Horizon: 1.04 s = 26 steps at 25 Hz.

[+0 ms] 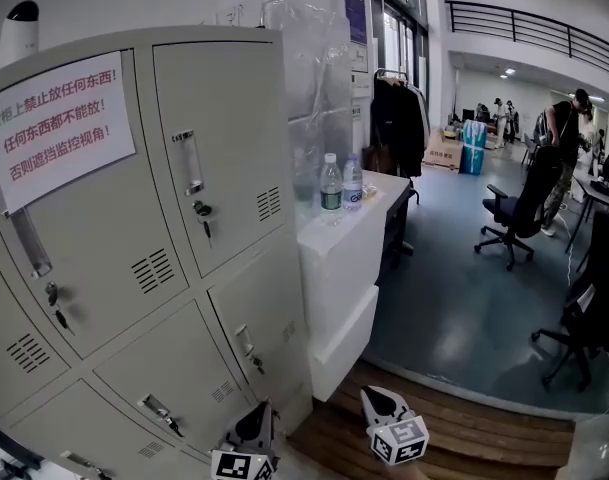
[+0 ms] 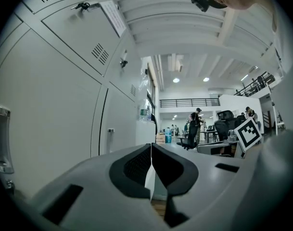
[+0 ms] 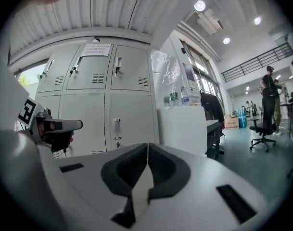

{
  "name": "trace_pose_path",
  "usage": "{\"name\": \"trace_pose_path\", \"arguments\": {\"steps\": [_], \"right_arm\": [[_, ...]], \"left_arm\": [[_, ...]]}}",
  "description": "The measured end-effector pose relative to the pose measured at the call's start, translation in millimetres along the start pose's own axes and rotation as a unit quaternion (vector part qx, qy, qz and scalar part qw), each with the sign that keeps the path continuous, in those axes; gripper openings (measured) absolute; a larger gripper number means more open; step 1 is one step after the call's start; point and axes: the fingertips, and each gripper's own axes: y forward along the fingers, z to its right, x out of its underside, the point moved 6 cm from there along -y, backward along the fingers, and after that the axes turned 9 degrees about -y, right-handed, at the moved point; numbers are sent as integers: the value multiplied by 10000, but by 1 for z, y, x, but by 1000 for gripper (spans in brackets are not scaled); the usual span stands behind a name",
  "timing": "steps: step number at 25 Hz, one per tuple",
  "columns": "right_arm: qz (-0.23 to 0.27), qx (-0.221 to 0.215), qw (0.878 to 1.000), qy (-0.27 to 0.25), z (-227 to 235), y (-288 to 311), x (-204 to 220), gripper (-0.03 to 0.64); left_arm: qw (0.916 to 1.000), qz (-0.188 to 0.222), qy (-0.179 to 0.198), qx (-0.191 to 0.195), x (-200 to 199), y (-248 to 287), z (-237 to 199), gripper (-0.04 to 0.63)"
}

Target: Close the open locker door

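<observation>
**No open door in view; both jaws shut and empty**

Your left gripper [image 2: 151,153] and right gripper [image 3: 147,150] both have their jaws pressed together with nothing between them. In the head view they sit low, off the bottom-right corner of the locker bank [image 1: 234,268].

Every door that shows on the bank lies flush with its frame, so you cannot pick out the open one from here. Something dark at the bottom-left corner of the head view is too cut off to read. The open door is probably further left along the bank.

Expect a thin painted steel door: light, stiff and free on its hinges, with a smooth face that jaws would slip on. You likely need no grip. Push the flat face with shut jaws near the latch edge, by the recessed handle [image 1: 187,163], well away from the hinge side. Ease it home, since a light door may bounce back. Keep clear of the key [image 1: 202,211] hanging in the lock.

A paper sign [image 1: 59,128] on the top-left door reads, in red, roughly: 货柜上禁止放任何东西!任何东西都不能放!否则遮挡监控视角!

The 2 bottles [image 1: 341,183] stand on the white bench [image 1: 344,238] just beside the bank's right edge. Their labels are too small to read.
</observation>
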Motion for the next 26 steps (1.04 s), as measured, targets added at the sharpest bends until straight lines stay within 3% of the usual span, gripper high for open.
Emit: {"name": "trace_pose_path", "arguments": {"steps": [26], "right_arm": [[87,-108,9999,-27,-20,-17,-4,15]], "left_arm": [[10000,-73,-32,-10,6,-14,0,11]]}}
